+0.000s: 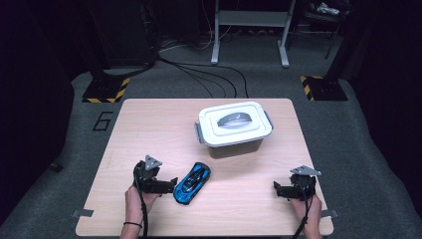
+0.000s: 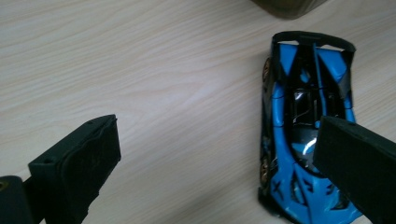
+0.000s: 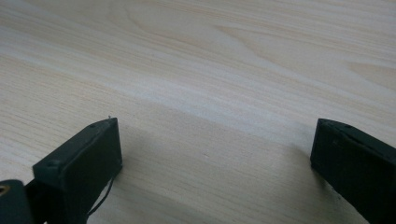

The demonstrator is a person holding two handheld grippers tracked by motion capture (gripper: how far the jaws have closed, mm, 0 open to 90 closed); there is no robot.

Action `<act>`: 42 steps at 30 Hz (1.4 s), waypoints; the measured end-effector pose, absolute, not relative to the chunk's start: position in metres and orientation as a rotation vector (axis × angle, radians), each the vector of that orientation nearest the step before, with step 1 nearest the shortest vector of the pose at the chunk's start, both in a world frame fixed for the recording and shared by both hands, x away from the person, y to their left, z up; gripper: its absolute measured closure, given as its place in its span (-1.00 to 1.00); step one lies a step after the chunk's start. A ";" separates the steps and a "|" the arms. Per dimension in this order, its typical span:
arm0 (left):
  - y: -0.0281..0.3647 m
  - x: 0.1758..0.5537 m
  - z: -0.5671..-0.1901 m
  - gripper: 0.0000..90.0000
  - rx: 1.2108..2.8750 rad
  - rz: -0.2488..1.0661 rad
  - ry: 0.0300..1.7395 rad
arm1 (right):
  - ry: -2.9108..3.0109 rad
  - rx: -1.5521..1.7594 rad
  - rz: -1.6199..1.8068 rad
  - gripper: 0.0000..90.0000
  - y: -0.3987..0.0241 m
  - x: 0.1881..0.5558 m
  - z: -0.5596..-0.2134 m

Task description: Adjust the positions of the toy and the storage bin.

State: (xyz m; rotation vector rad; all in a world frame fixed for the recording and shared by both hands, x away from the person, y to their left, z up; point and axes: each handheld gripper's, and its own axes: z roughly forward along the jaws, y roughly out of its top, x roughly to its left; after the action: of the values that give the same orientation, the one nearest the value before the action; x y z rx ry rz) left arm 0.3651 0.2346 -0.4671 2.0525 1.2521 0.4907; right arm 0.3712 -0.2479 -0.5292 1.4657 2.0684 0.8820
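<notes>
The blue toy car (image 1: 192,182) lies on the wooden table (image 1: 149,129), lower left of centre in the high view, set on a slant with one end toward the lower left and the other toward the upper right. Just left of it sits the left gripper (image 1: 171,184), its tips right beside the car's near end. In the left gripper view the car (image 2: 303,126) fills the right half of the frame, and the jaws stand wide apart: the right-hand jaw hangs over the car's body while the left-hand one sits over bare wood, so the car is off-centre in the gap and not yet between both pads.

Above the car in the high view, near the middle of the frame, stands a white-lidded storage box (image 1: 233,128) with a grey handle, its lid on (probably where the car is meant to end up). Far off at the lower right rests the right gripper (image 1: 278,189), its jaws also spread wide over plain table in its own view, holding nothing.

The risk, as I judge it, is in the offset: closing now would bring one jaw down on the roof or push the car sideways rather than clamp it. The car sits on wheels, so a nudge along its length may roll it away.
</notes>
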 end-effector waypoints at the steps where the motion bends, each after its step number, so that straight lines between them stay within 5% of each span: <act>1: 0.229 0.366 -0.466 -1.00 2.061 0.465 1.254 | 2.068 1.466 0.882 -0.97 -0.248 0.371 -0.529; 42: 0.126 0.410 -0.493 -0.93 2.220 0.353 1.211 | 2.069 1.459 0.884 -0.95 -0.247 0.371 -0.529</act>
State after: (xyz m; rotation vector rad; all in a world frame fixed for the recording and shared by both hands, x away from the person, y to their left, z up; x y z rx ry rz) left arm 0.4102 0.1261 -0.4931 2.2202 1.2109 0.3531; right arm 0.3707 -0.2474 -0.5290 1.4592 2.0688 0.8843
